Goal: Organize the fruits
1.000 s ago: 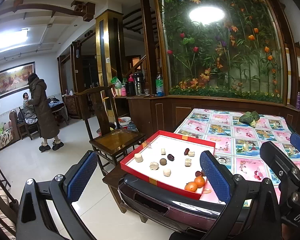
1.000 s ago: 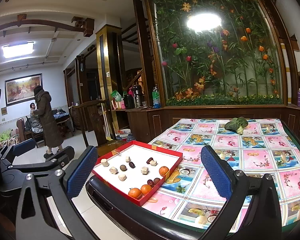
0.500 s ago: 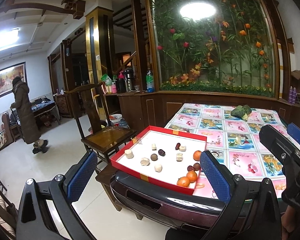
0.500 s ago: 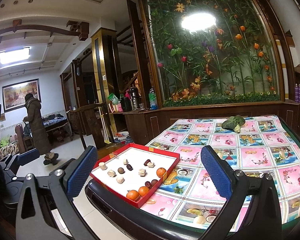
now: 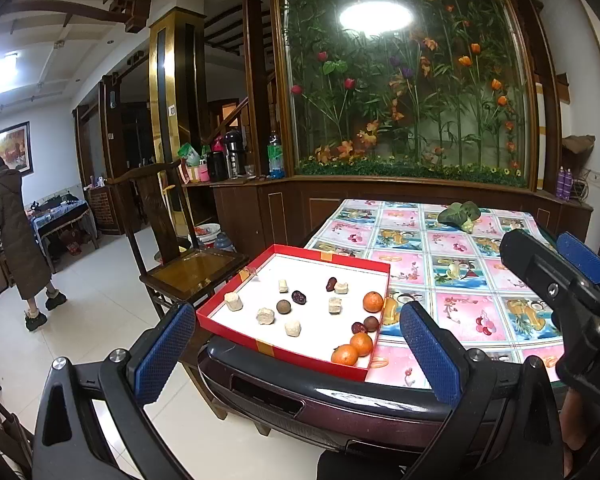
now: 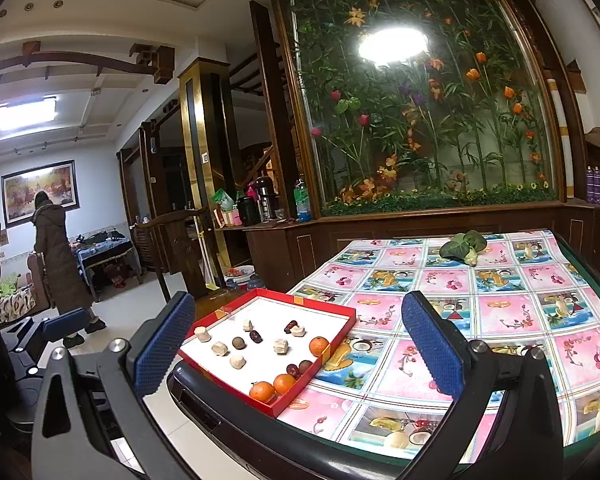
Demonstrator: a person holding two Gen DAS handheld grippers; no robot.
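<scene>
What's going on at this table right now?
Nothing is held yet. Both the left gripper and right gripper are open, short of the table's near edge. The red tray sits at the table's near left corner with three oranges, dark fruits and pale pieces scattered loose inside.

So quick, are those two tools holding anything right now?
Left tool: open, holding nothing.
Right tool: open, holding nothing.
</scene>
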